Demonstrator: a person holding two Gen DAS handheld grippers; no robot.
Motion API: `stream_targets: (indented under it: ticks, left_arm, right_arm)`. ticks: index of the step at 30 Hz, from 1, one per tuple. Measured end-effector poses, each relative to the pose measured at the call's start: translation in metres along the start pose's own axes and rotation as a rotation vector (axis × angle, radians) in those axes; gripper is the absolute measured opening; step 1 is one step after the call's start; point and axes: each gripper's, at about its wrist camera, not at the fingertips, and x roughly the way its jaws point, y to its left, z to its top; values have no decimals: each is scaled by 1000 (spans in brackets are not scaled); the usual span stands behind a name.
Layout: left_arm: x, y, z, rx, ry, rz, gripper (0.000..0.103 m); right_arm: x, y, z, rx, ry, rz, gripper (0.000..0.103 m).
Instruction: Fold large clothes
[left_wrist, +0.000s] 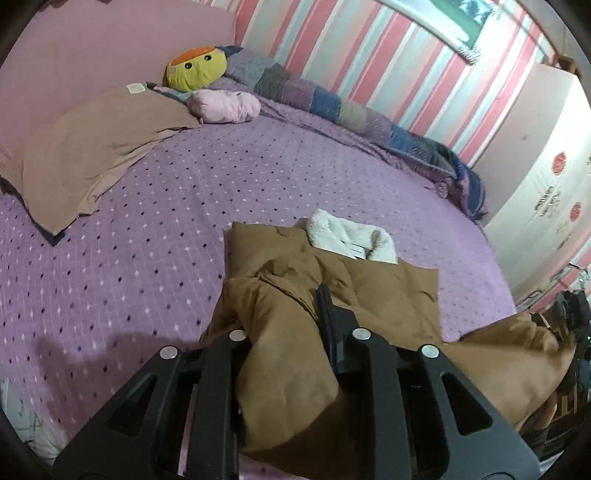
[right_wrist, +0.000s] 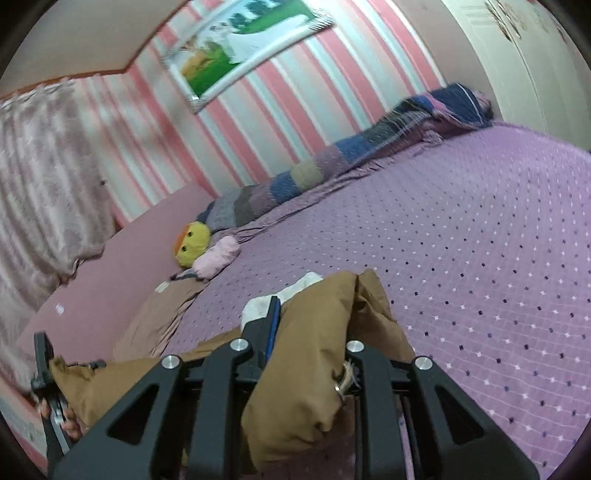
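Note:
A large brown jacket (left_wrist: 354, 284) with a white fleece lining (left_wrist: 351, 236) lies partly on the purple dotted bedspread (left_wrist: 147, 206). My left gripper (left_wrist: 291, 325) is shut on a fold of the brown fabric, which bulges between its fingers. My right gripper (right_wrist: 314, 321) is shut on another part of the same jacket (right_wrist: 306, 369), lifted above the bed. The white lining (right_wrist: 295, 291) shows just past the right fingertip. The left gripper (right_wrist: 48, 376) appears at the far left of the right wrist view, holding the stretched fabric.
A brown pillow (left_wrist: 92, 147), a yellow plush toy (left_wrist: 195, 70) and a pink cushion (left_wrist: 225, 105) lie at the head of the bed. A rolled patchwork quilt (left_wrist: 332, 107) runs along the striped wall. A white wardrobe (left_wrist: 546, 177) stands at the right.

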Motion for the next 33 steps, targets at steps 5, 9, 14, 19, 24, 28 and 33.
stream_targets:
  ticks: [5, 9, 14, 19, 24, 28, 33]
  left_arm:
    - [62, -7, 39, 1, 36, 78, 23]
    - [115, -10, 59, 43, 49, 163, 23]
    - [197, -9, 58, 129, 133, 273, 23]
    - [237, -6, 49, 148, 165, 306, 23]
    - [225, -4, 57, 107, 216, 250, 39]
    - [207, -6, 68, 40, 262, 176, 67]
    - [177, -10, 81, 19, 248, 153, 100]
  right_arm:
    - [67, 0, 31, 30, 42, -55, 18]
    - [134, -4, 48, 13, 105, -131, 18]
    - [215, -23, 39, -48, 221, -259, 19]
    - [247, -35, 21, -81, 280, -303, 19]
    - [240, -37, 28, -29, 294, -243, 44]
    - [223, -37, 40, 40, 307, -150, 75]
    - [183, -43, 65, 122, 225, -87, 93]
